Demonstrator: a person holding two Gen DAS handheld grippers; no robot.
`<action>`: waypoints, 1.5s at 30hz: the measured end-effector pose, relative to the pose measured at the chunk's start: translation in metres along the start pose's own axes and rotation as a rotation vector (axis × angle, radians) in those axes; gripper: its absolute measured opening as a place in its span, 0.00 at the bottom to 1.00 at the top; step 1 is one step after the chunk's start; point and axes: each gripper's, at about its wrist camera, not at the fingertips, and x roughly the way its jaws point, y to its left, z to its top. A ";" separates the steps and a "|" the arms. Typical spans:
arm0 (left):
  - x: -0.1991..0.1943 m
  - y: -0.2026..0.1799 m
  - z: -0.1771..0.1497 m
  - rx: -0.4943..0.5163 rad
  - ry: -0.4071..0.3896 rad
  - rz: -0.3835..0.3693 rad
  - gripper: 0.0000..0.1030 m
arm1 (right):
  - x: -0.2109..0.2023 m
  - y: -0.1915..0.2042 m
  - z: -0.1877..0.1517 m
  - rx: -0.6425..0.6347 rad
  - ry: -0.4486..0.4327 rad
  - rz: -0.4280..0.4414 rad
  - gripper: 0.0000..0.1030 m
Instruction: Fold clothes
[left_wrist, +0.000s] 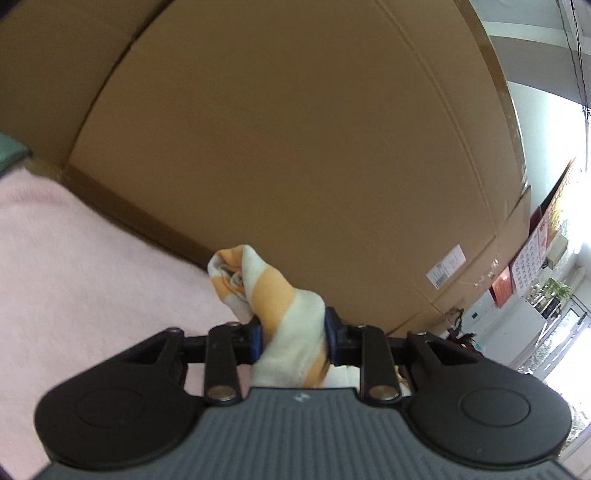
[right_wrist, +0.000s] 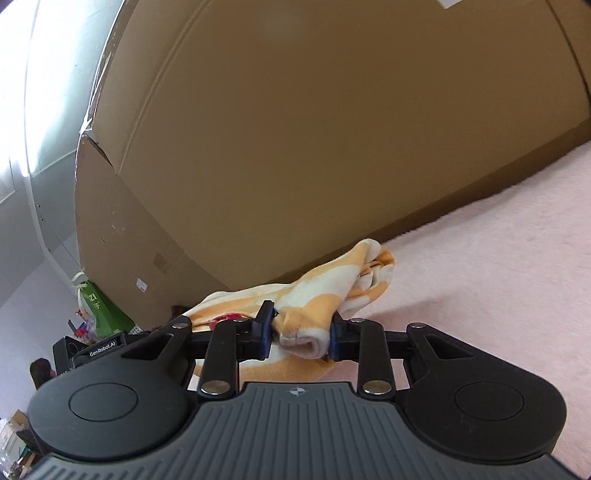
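Both grippers have a piece of the orange-and-white striped cloth garment (left_wrist: 280, 306) pinched tight. The left gripper (left_wrist: 293, 334) clamps a bunched, twisted end between its blue-padded fingers (left_wrist: 256, 338); the right gripper (right_wrist: 301, 334) squeezes a folded hem. The garment trails over a fuzzy pink blanket (right_wrist: 498, 277), right beside a big brown cardboard box (right_wrist: 314, 129).
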 end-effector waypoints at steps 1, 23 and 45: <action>-0.001 0.009 0.008 0.002 -0.013 0.017 0.25 | 0.015 0.005 0.003 -0.006 -0.003 0.006 0.29; -0.027 0.126 0.009 -0.071 0.081 0.172 0.54 | 0.111 0.020 -0.044 0.012 0.178 -0.077 0.44; -0.020 0.114 0.013 0.110 0.060 0.130 0.68 | 0.123 0.091 -0.054 -0.265 0.053 -0.234 0.39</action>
